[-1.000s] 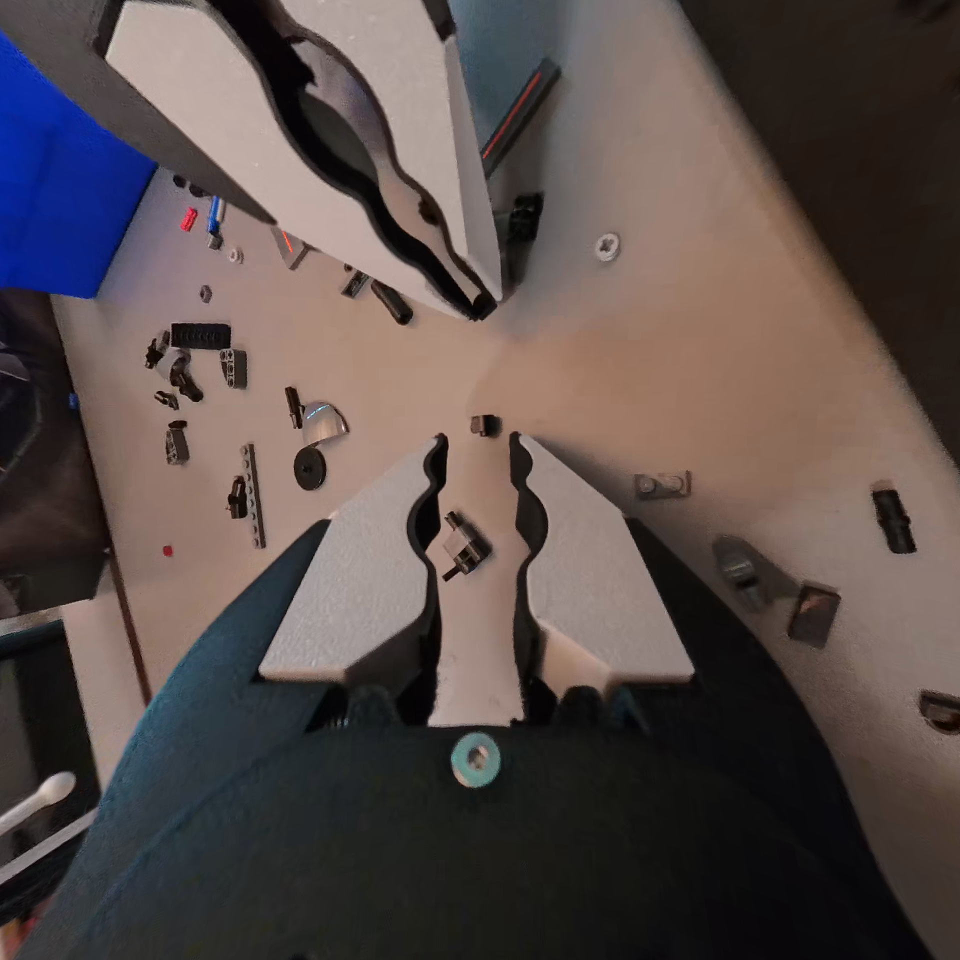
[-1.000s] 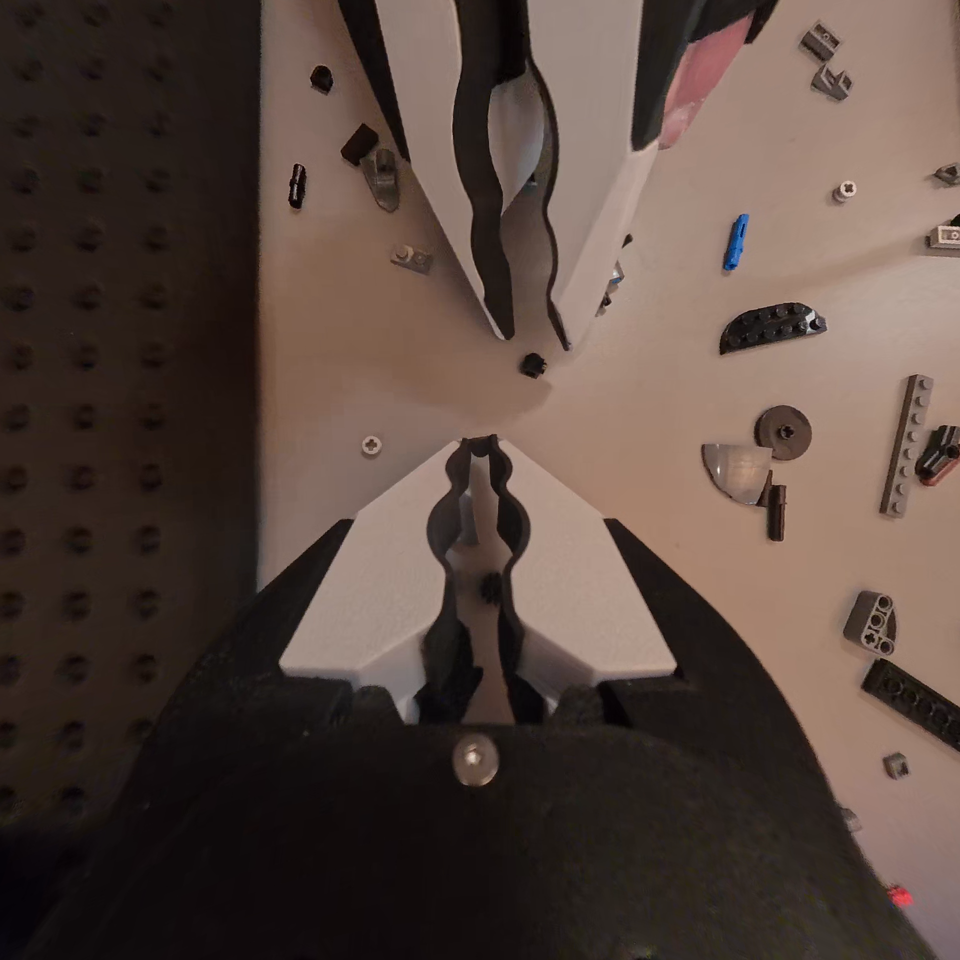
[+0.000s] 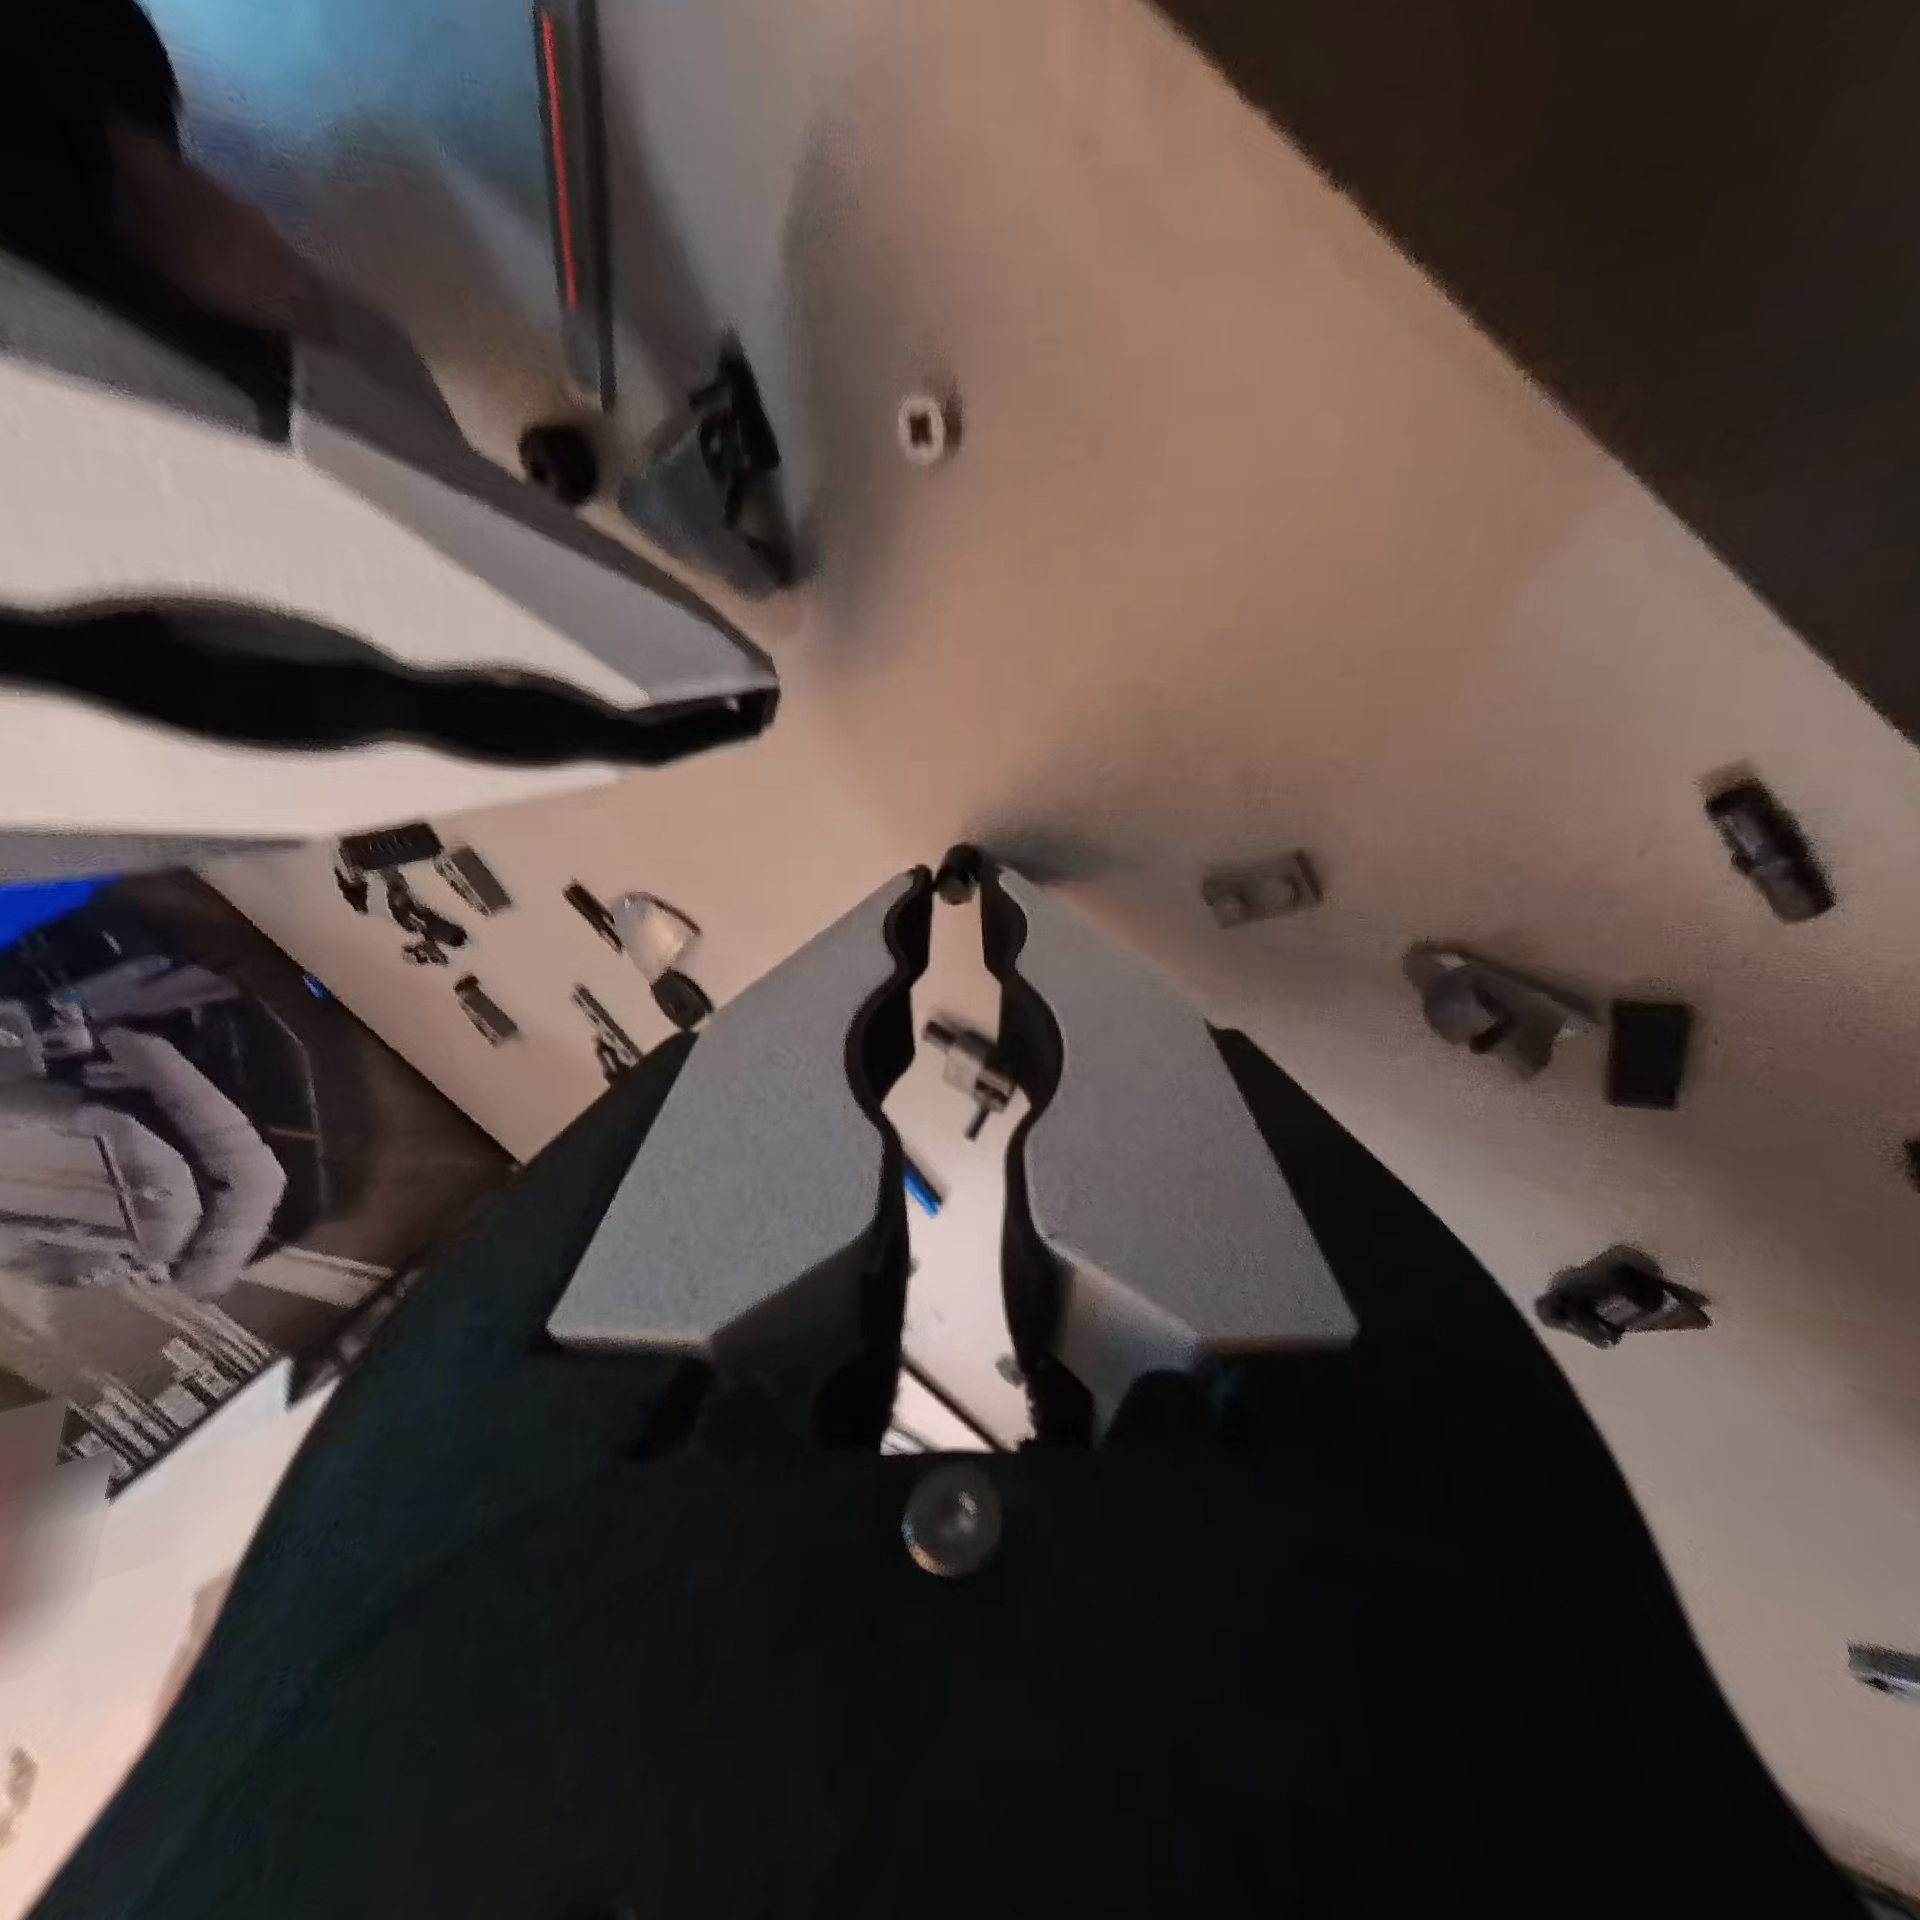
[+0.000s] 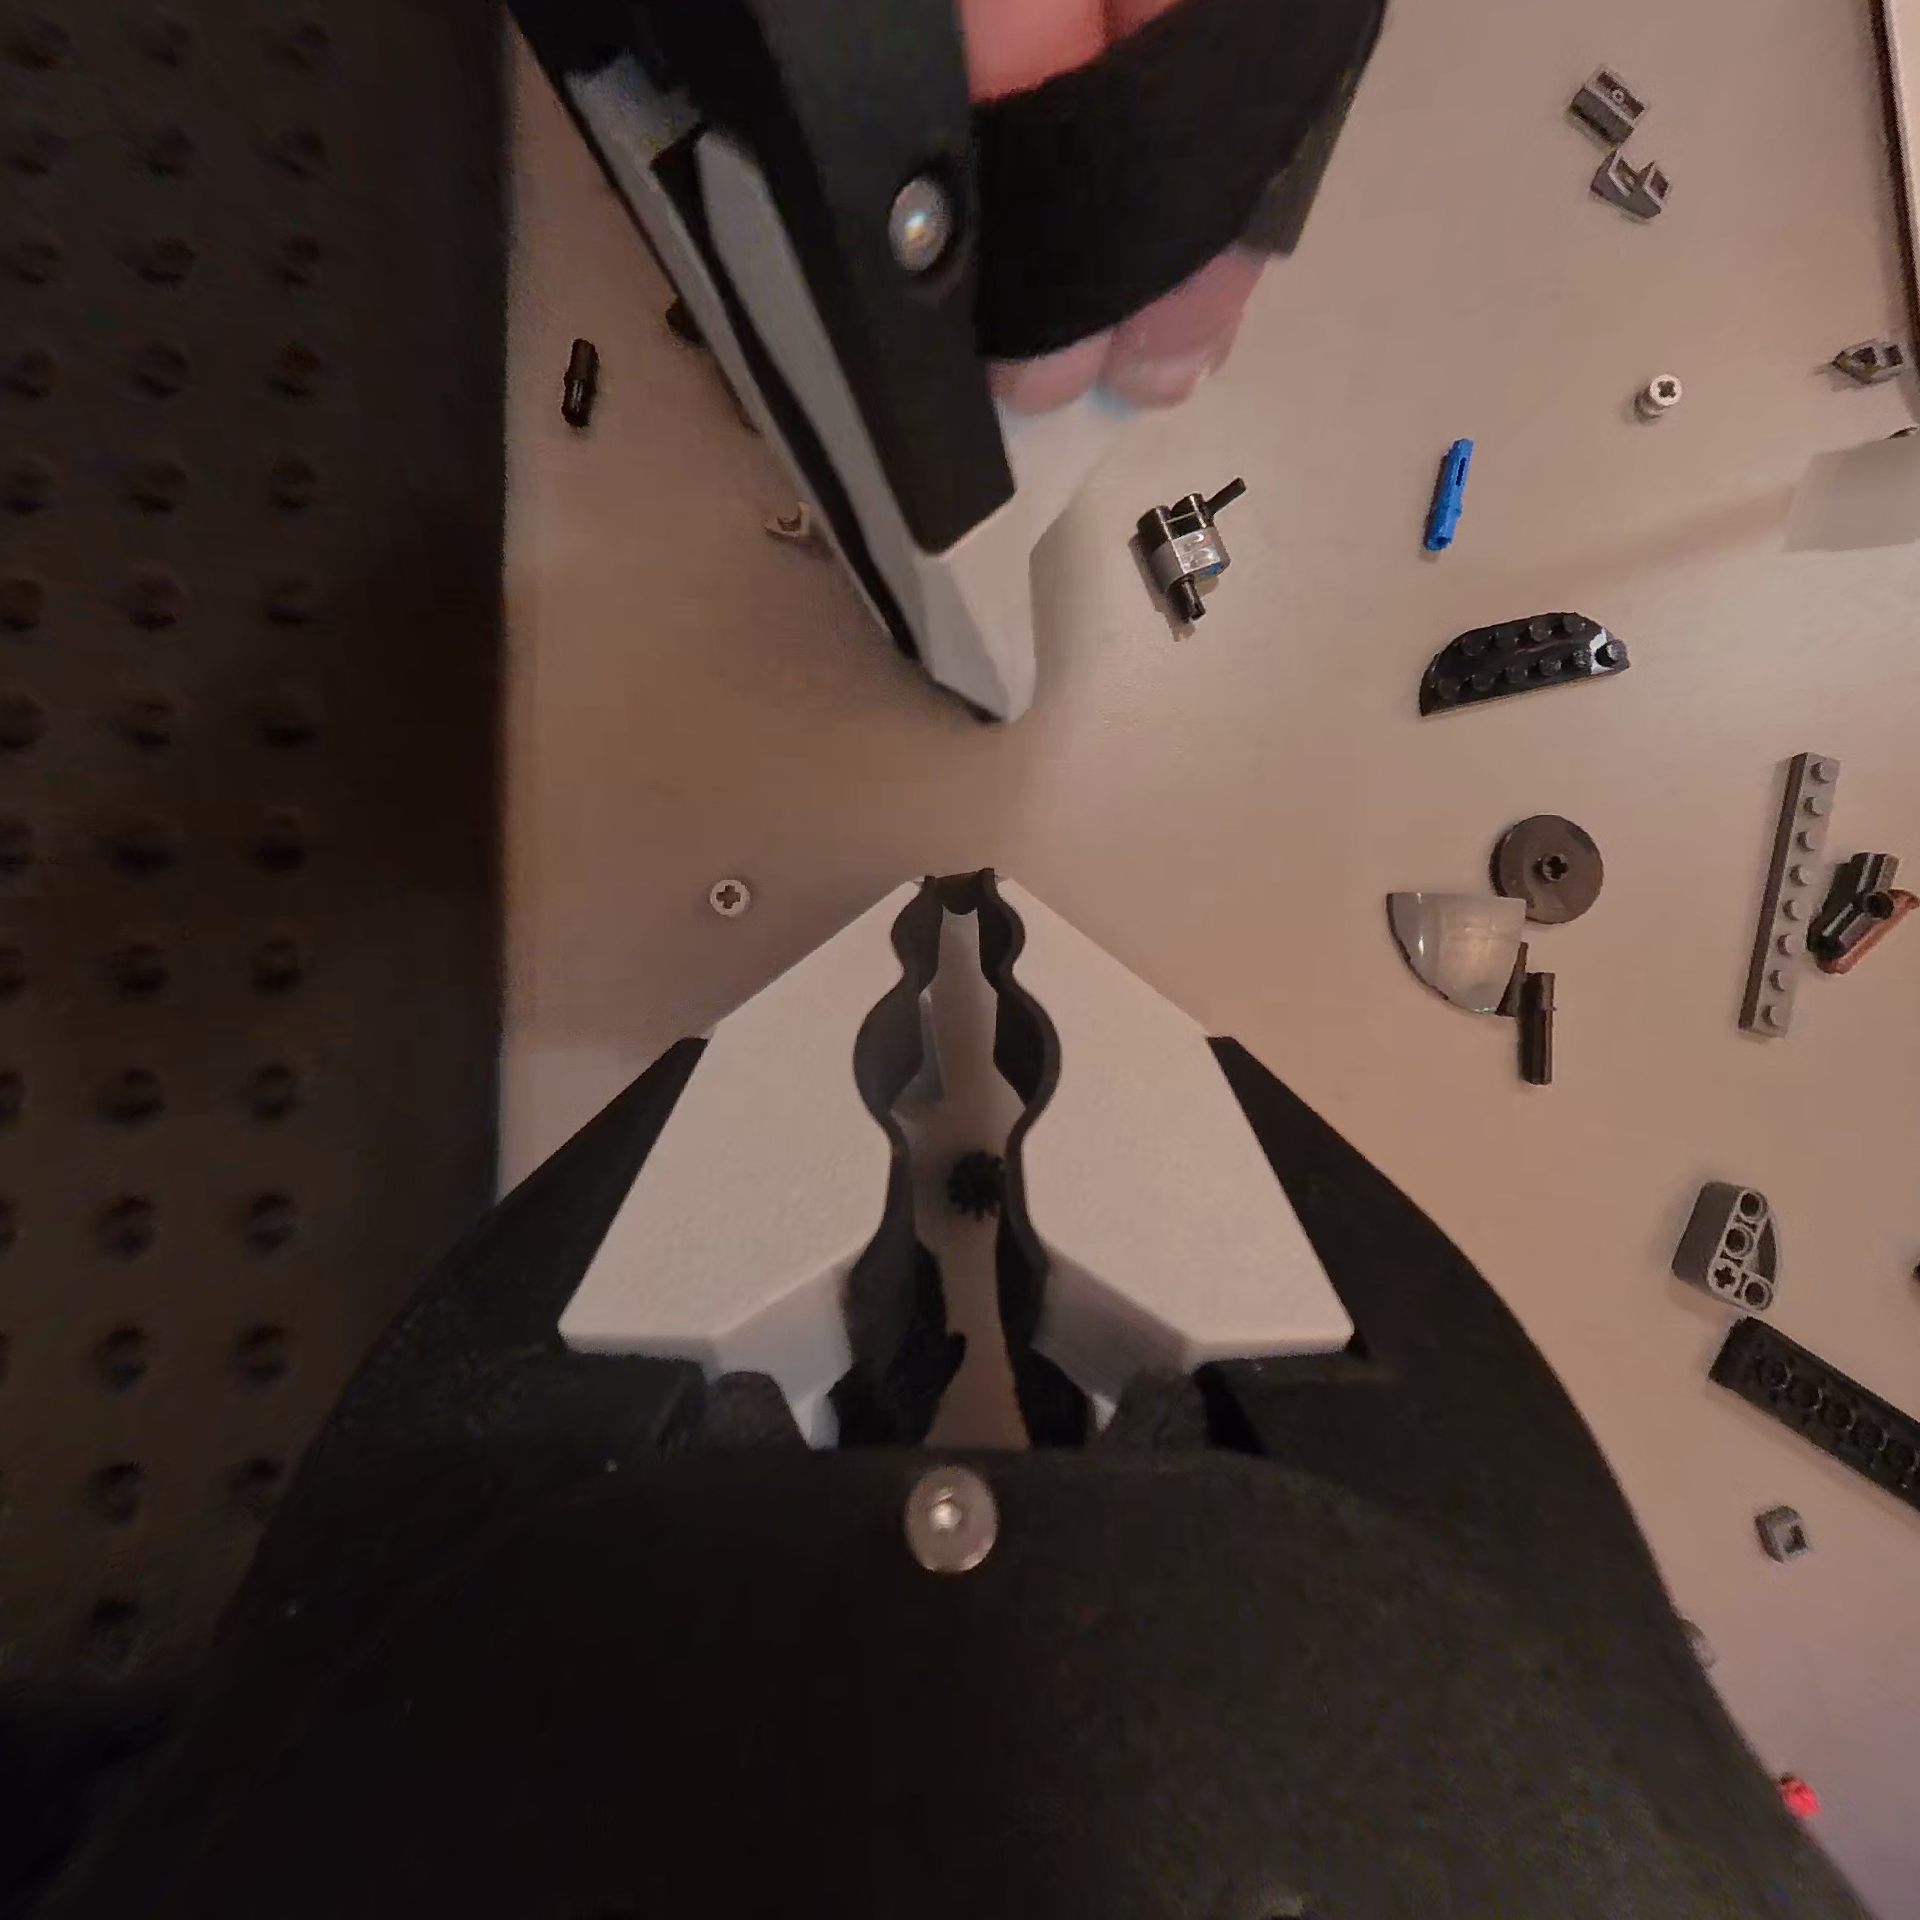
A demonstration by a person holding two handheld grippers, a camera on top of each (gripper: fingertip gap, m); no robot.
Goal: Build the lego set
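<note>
Left fingers [image 3: 957, 885] pinching small black piece [image 3: 957, 876], right fingers [image 4: 958, 890] gripping black part [image 4: 958, 889]

Both wrist cams look forward along own fingers, close above the pale matte tabletop [image 4: 1195, 790]: left cam tilted and oblique, right cam approx. straight down, facing opposite ways, sharing the small blue plastic pin [image 4: 1448, 492] [image 3: 921, 1191] region.

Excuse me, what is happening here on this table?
A person is building a lego set with a claw in each hand. The left claw has pinched a small black piece at its tips. The right claw is shut on another small dark piece. Many loose parts lie scattered on the white table, among them a blue pin.
</note>
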